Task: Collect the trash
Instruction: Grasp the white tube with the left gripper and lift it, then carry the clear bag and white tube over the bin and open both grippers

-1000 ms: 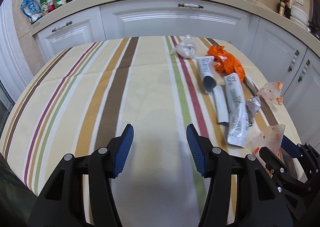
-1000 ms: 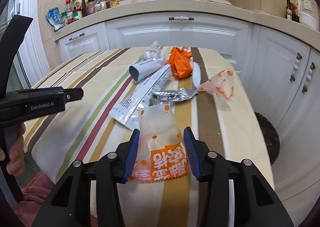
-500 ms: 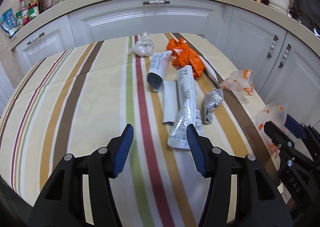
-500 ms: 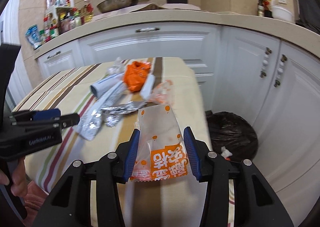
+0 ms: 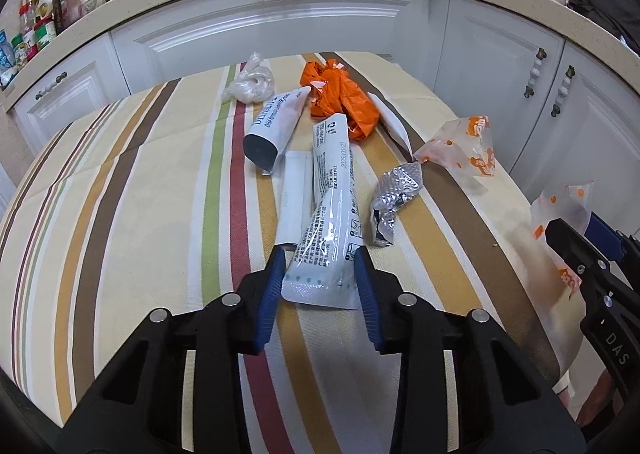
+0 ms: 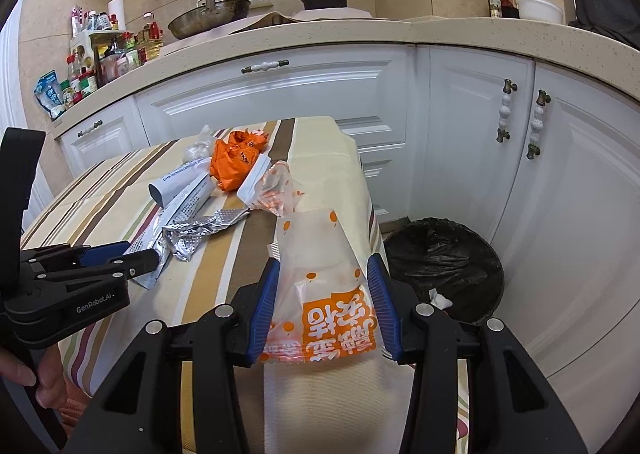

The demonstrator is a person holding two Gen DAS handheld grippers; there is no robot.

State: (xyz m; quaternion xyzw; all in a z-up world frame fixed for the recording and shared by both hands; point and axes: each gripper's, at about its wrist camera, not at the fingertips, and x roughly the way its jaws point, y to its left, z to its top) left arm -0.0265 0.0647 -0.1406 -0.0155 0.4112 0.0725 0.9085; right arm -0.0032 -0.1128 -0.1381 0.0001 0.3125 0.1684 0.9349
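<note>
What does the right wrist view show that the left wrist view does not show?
Only the right wrist view: the black bin on the floor beside the table, and a hand holding the left gripper.

Only the left wrist view: the left gripper's blue jaws around the white printed sachet.

Both: the orange bag and the right gripper holding the orange-dotted wrapper.

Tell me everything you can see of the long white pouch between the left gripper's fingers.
The long white pouch is a flat, glossy plastic sachet with small black print and a crimped, sealed near end. It lies creased on the striped tablecloth, running away from the camera, leaning over a plain white wrapper beside it. The left gripper has just been closing; its blue fingers now flank and appear to touch the near end.
</note>
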